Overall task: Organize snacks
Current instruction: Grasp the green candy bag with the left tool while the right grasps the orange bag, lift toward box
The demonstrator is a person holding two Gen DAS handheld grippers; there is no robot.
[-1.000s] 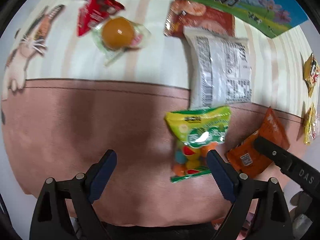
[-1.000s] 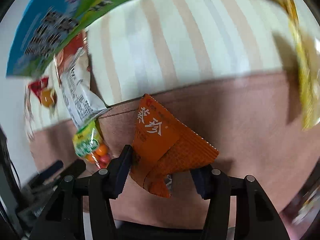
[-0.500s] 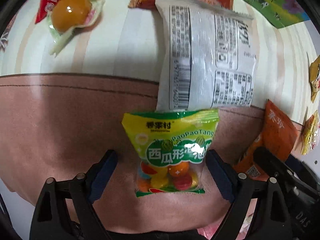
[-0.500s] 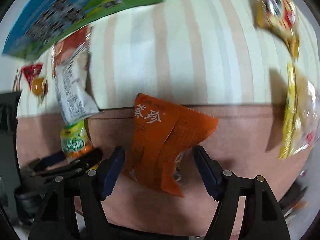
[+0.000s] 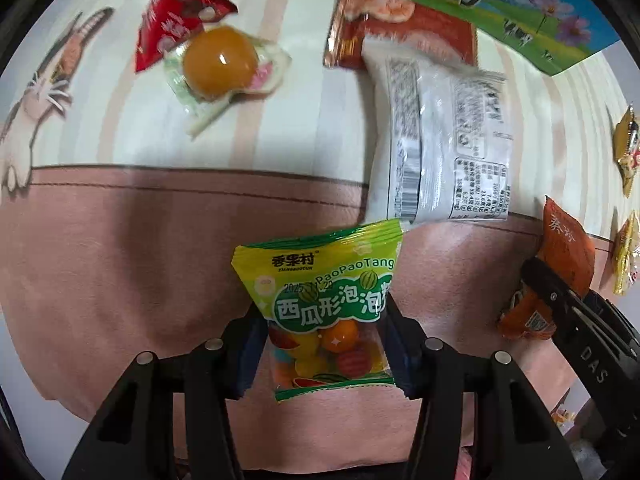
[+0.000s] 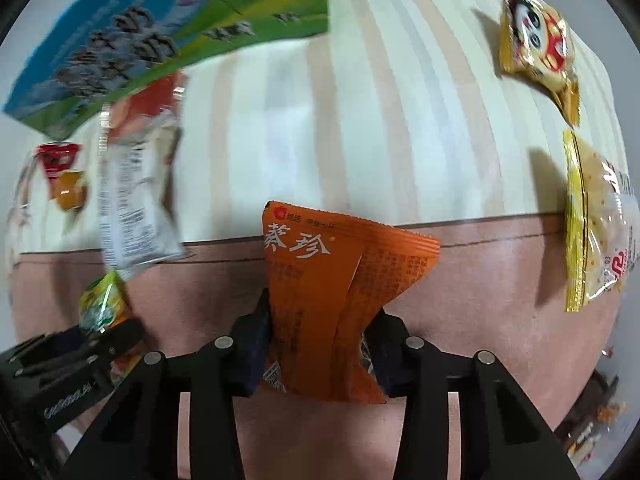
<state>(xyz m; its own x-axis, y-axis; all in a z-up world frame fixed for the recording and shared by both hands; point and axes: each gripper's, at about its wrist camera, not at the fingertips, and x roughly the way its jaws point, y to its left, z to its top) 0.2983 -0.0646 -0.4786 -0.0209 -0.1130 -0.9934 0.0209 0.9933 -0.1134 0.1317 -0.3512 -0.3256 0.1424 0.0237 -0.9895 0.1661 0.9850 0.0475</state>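
My left gripper [image 5: 322,346] is shut on a green and yellow candy bag [image 5: 320,280] with coloured balls inside, held over the pink cloth. My right gripper [image 6: 318,350] is shut on an orange snack packet [image 6: 336,276], squeezed at its lower half. The orange packet also shows at the right in the left wrist view [image 5: 560,264], and the candy bag at the lower left in the right wrist view [image 6: 102,300].
A white wrapper [image 5: 444,144], a red-orange packet [image 5: 408,28], a red packet [image 5: 172,16], an orange jelly cup [image 5: 220,60] and a blue-green milk carton [image 6: 160,36] lie behind. Yellow packets [image 6: 536,40] lie right. The striped cloth [image 6: 400,120] meets the pink band [image 5: 120,260].
Both grippers have closed: the left on the candy bag, the right on the orange packet. The left gripper has pulled back a little with the bag in it.
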